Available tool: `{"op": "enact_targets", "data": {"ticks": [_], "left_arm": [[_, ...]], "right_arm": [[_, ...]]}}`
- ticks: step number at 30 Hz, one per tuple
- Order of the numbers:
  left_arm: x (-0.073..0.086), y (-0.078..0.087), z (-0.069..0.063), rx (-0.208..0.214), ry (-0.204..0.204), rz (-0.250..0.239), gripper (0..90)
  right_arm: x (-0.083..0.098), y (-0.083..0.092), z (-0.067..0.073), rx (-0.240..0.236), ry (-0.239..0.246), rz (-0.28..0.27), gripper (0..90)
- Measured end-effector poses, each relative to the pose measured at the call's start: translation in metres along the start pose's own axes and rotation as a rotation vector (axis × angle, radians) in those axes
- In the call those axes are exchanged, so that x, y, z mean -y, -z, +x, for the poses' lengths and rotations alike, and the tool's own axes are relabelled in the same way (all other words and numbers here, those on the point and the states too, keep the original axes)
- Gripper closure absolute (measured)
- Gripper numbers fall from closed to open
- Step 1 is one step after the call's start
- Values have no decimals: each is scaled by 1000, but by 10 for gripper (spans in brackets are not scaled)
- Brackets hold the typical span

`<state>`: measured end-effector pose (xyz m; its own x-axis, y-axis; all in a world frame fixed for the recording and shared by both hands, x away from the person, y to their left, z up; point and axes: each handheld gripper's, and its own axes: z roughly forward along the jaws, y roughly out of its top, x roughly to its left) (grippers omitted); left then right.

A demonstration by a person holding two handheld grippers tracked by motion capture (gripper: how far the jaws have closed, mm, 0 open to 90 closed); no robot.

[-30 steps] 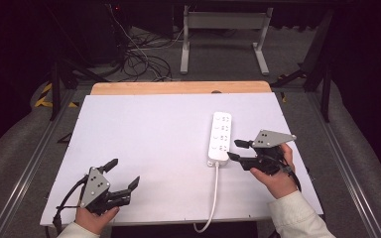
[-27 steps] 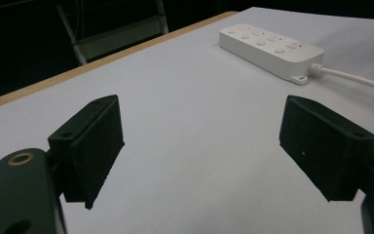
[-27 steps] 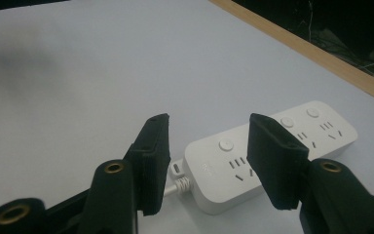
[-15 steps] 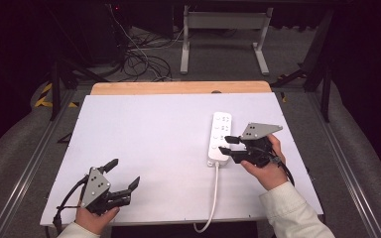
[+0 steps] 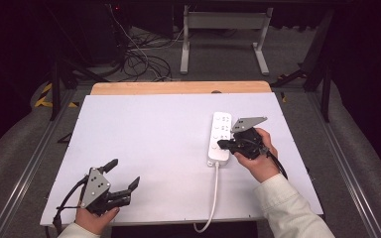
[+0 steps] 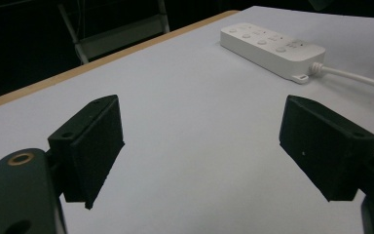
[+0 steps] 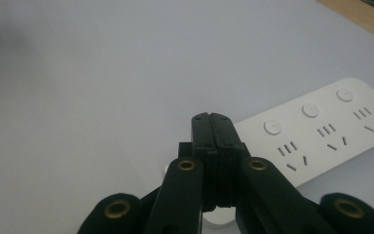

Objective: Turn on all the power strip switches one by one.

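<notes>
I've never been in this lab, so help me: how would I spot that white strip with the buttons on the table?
Start at the big white table and look to its right half. The power strip lies flat there, a long white bar with round buttons and socket slots, its cord running off the near edge. The shut right gripper is over it.

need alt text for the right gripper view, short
The right claw, jaws pressed shut on nothing, points down at the near end of a white power strip lying on a pale table. Three round buttons and rows of socket slots show on the strip to the claw's right.
</notes>
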<state>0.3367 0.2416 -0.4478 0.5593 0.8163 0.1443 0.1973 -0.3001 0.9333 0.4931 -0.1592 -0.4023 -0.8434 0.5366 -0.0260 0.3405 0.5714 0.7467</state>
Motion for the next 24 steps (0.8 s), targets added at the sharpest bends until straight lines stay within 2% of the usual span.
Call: {"op": "enact_targets", "data": {"ticks": [2, 3, 5, 10, 15, 24], "left_arm": [[0, 0, 0, -1, 0, 1, 165], [0, 0, 0, 0, 2, 0, 165], [0, -1, 0, 0, 3, 0, 165], [0, 0, 0, -1, 0, 0, 165], [0, -1, 0, -1, -1, 0, 165], [1, 0, 0, 0, -1, -1, 165]], "right_arm": [[-3, -8, -2, 20, -10, 33, 900], [-3, -8, -2, 20, -10, 33, 900], [-4, -13, -3, 50, -7, 52, 900], [-6, -25, -6, 36, -10, 79, 900], [-8, -35, -7, 59, 2, 117, 900], [-8, -51, -11, 23, 5, 155, 900]]}}
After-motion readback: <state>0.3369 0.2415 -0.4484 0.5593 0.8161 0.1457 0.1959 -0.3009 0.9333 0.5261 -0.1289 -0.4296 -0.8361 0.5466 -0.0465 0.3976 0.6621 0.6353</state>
